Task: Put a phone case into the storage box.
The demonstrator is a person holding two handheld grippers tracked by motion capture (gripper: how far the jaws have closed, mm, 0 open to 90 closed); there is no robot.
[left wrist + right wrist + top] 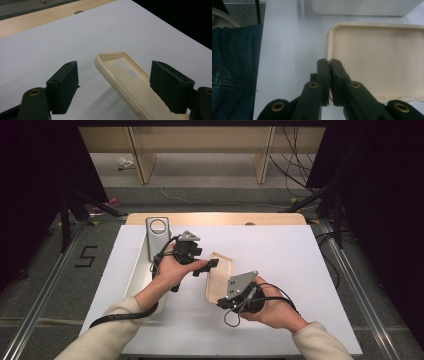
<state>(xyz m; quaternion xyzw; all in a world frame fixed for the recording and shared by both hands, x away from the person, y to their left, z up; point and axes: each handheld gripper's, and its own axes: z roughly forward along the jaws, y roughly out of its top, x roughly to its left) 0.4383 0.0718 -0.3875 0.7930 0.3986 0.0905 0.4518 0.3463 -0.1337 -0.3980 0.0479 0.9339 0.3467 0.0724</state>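
Cream phone case [218,276] is pinched at its rim by the right gripper [329,62]; left gripper [113,82], spread, straddles its free end, grasp pending.

The phone case [219,275] lies near the middle of the high view, on the sheet [280,255] that covers the bench [215,218]. A tray [137,270] sits on the sheet at centre left, well left of the case, and a flat plate with a round hole [157,236] leans in the tray's upper end. The left gripper [207,266] lies between tray and case, just left of the case's upper half. In the left gripper view the case's upper end lies between the fingers [63,85], nearer the right-hand one. The right gripper [226,303] is at the case's lower edge, right of centre; in the right gripper view its fingers [323,75] meet on the case's rim at the lower left corner. A bare strip of bench runs above the sheet, floor [45,270] to either side.
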